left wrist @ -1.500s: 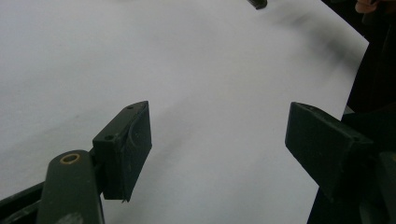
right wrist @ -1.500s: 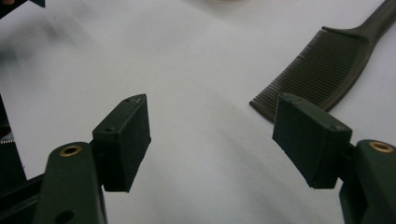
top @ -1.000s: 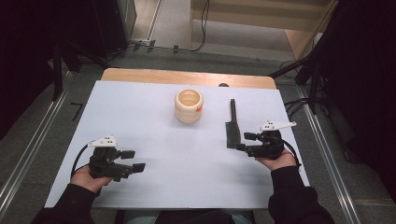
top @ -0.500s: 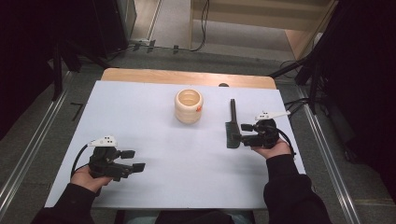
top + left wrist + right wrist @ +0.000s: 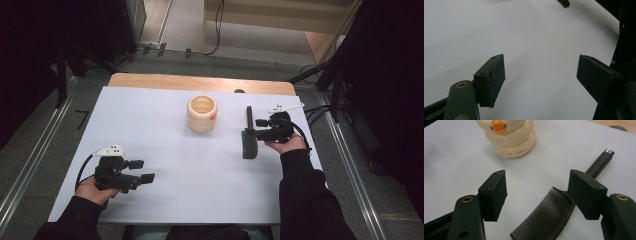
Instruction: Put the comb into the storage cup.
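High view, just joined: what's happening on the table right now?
A person holds a hand-held gripper in each hand over a white table. The right hand-held gripper is open and sits right beside a dark comb, with the comb's teeth between its jaws in the right gripper view, not yet gripped. A cream duck-faced cup stands upright to the comb's left. The left hand-held gripper is open, near the front edge, holding nothing.

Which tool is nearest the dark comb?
The right tool, open beside the dark ridged comb; the left tool sits far off over bare white table.
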Demonstrator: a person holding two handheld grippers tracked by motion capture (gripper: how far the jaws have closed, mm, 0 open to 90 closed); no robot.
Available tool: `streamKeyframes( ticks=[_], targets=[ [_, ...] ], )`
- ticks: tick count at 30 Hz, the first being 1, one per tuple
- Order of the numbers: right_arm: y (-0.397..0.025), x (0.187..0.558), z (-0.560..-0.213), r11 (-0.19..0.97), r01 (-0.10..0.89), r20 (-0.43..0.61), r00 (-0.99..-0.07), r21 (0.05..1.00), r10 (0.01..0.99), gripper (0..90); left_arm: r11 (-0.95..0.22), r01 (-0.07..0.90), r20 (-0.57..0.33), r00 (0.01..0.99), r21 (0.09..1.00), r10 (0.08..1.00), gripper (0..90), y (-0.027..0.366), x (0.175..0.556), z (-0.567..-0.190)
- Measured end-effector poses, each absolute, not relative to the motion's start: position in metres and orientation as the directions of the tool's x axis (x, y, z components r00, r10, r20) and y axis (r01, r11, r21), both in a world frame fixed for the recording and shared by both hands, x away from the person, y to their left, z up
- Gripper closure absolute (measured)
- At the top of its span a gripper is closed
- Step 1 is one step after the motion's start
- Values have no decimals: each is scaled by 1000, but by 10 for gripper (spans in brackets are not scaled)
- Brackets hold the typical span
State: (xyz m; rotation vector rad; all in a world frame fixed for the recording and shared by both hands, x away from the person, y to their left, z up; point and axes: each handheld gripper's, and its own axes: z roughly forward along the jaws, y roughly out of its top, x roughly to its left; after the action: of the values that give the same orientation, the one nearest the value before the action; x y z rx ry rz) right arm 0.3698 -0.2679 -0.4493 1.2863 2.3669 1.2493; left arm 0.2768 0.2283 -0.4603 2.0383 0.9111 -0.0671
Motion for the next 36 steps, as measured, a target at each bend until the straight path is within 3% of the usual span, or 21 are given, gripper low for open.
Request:
streamKeyframes(
  ticks=[18, 21, 23, 24, 25, 26, 36],
  targets=[
    [-261, 421, -453, 284, 639, 186, -566, 715, 803, 328, -351, 627, -361, 727, 695, 584, 235, 229, 277, -462],
    [-259, 433, -456, 288, 646, 177, -556, 707, 812, 421, -351, 627, -359, 727, 695, 585, 235, 230, 277, -461],
    [-257, 444, -459, 290, 656, 164, -539, 697, 826, 684, -349, 626, -359, 727, 697, 585, 235, 230, 277, -461],
    [-257, 444, -459, 290, 656, 164, -539, 697, 826, 684, -349, 626, -359, 727, 697, 585, 235, 230, 277, -461],
    [-255, 449, -462, 298, 668, 149, -525, 682, 838, 815, -351, 623, -357, 729, 698, 584, 235, 231, 277, -461],
    [-253, 451, -463, 296, 679, 146, -513, 672, 846, 876, -351, 623, -357, 729, 699, 584, 235, 230, 277, -461],
    [-248, 471, -488, 272, 714, 123, -449, 645, 885, 877, -352, 619, -356, 733, 702, 580, 235, 230, 276, -460]
  ],
)
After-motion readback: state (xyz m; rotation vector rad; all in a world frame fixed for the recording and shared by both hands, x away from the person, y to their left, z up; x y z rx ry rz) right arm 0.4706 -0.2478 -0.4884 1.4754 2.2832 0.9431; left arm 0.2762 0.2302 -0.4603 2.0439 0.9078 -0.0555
